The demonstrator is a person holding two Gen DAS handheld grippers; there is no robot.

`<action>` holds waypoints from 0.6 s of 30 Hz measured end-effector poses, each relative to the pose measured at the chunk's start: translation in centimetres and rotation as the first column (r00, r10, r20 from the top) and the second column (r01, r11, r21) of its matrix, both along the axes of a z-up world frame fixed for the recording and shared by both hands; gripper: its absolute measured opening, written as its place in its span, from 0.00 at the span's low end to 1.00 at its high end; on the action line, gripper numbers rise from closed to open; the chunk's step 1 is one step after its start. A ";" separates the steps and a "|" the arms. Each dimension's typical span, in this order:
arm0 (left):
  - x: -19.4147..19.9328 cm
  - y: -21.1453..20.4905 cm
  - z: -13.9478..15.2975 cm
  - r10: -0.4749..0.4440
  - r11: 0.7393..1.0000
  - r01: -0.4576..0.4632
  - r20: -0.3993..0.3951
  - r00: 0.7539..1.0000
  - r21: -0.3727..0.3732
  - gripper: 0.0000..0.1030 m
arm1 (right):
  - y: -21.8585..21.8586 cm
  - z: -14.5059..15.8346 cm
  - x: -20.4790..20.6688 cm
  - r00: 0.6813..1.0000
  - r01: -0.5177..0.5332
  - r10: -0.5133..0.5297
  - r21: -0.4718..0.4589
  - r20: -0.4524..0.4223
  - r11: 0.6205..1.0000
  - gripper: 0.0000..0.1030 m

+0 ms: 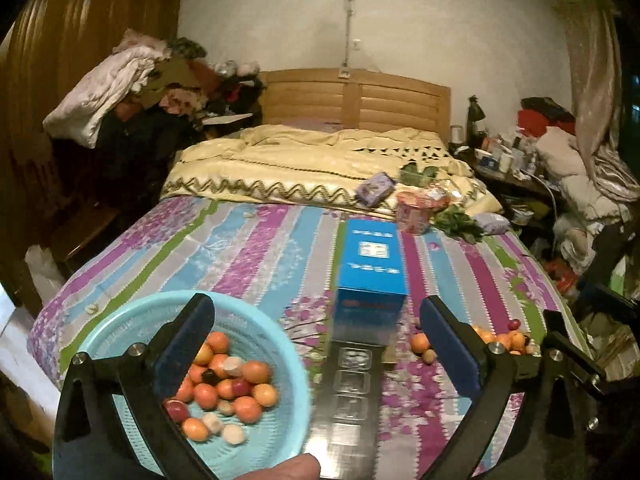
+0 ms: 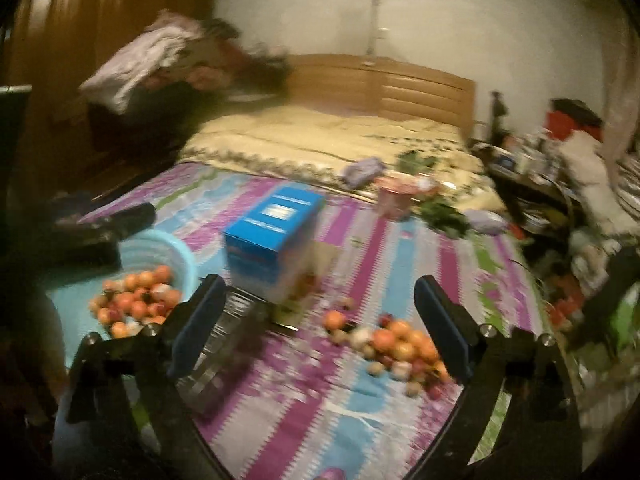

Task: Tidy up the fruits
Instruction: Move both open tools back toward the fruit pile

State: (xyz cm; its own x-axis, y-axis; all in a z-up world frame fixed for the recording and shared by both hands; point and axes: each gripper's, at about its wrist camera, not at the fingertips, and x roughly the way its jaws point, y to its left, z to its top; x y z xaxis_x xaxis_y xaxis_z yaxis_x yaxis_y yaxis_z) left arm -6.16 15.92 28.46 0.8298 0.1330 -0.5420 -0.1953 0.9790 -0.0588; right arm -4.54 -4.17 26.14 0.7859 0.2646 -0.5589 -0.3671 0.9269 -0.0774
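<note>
Left gripper (image 1: pixel 316 316): we hold its fingers spread wide, with nothing between them.
Right gripper (image 2: pixel 320 300): we hold its fingers wide apart as well, gripping nothing; this view is blurred.
Basket (image 1: pixel 120 320): light blue, round, on the bedsheet; our left gripper's left finger (image 1: pixel 188 344) crosses in front of its rim. In the right wrist view it lies beyond and to the left of the left finger.
Fruit in basket (image 1: pixel 224 388): a heap of small round pieces, mostly orange, some red and pale, just right of that left finger.
Loose fruit (image 2: pixel 392 344): a scattered pile on the sheet, between the right gripper's fingers and close against the right finger (image 2: pixel 440 328). In the left wrist view we see part of it on both sides of the right finger.
Blue box (image 1: pixel 370 268): lying on the sheet, ahead of the left gripper's fingertips and between them.
Clear tray (image 1: pixel 352 384): a strip with square pockets, running between our left gripper's fingers toward the box.
Bedsheet (image 1: pixel 248 256): striped purple, blue, green and grey, under everything listed.
Pink cup (image 1: pixel 414 210): well beyond the box, near some green leaves (image 1: pixel 460 222).
</note>
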 end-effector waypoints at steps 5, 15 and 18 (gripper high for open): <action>0.3 -4.0 -0.2 -0.015 0.999 0.014 0.020 1.000 0.032 1.00 | -4.0 -0.7 -0.8 0.994 0.105 -0.105 -0.023 0.004 0.994 0.98; 1.2 -11.1 -0.6 -0.113 0.992 0.114 -0.018 0.993 0.060 1.00 | -11.8 -2.3 -1.1 0.968 0.248 -0.249 -0.031 -0.017 0.968 1.00; 1.4 -13.0 -0.6 -0.145 0.988 0.146 -0.033 0.989 0.051 1.00 | -13.3 -2.6 -1.2 0.962 0.270 -0.270 -0.031 -0.025 0.962 1.00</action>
State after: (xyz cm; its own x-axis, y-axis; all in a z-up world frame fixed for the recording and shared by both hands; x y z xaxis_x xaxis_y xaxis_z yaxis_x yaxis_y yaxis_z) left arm -4.77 2.96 27.84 0.8265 0.0413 -0.5614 -0.0514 0.9987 -0.0021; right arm -5.76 -17.52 23.50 0.8097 0.0290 -0.5861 -0.1059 0.9896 -0.0974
